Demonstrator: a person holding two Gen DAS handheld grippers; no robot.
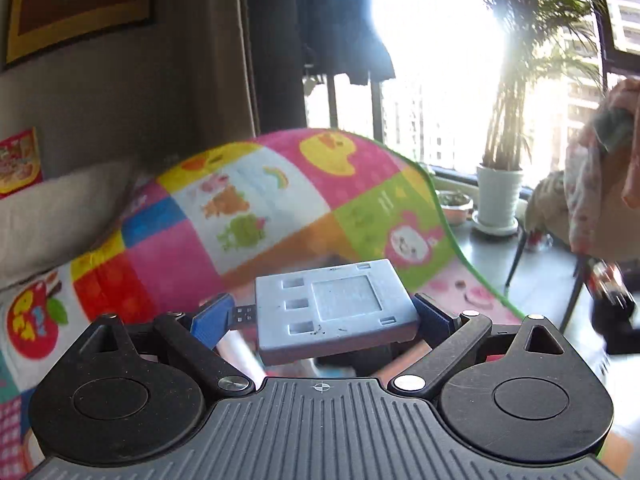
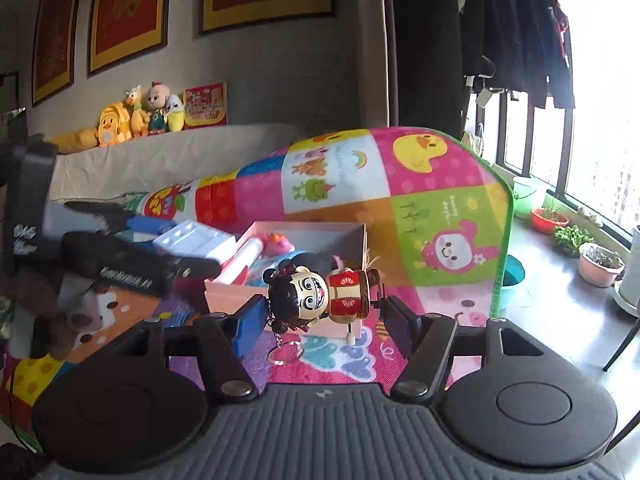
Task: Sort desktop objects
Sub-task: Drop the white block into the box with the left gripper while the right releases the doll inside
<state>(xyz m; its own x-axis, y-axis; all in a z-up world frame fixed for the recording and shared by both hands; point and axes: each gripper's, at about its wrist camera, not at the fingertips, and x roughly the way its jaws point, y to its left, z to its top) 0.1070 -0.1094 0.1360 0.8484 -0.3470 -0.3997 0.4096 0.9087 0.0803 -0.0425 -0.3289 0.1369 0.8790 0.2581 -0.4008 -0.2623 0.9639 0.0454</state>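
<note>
Behind doll (image 2: 320, 296): pink box (image 2: 280, 284), patchwork mat (image 2: 440, 208).

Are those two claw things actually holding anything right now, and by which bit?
Yes. The left gripper clamps a grey-blue flat box by its two side edges. The right gripper grips a doll figurine lying sideways, head against one finger.

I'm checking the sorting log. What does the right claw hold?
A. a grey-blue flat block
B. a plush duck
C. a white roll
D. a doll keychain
D: the right claw is closed on the doll keychain, its ring dangling below, in front of the pink box.
</note>
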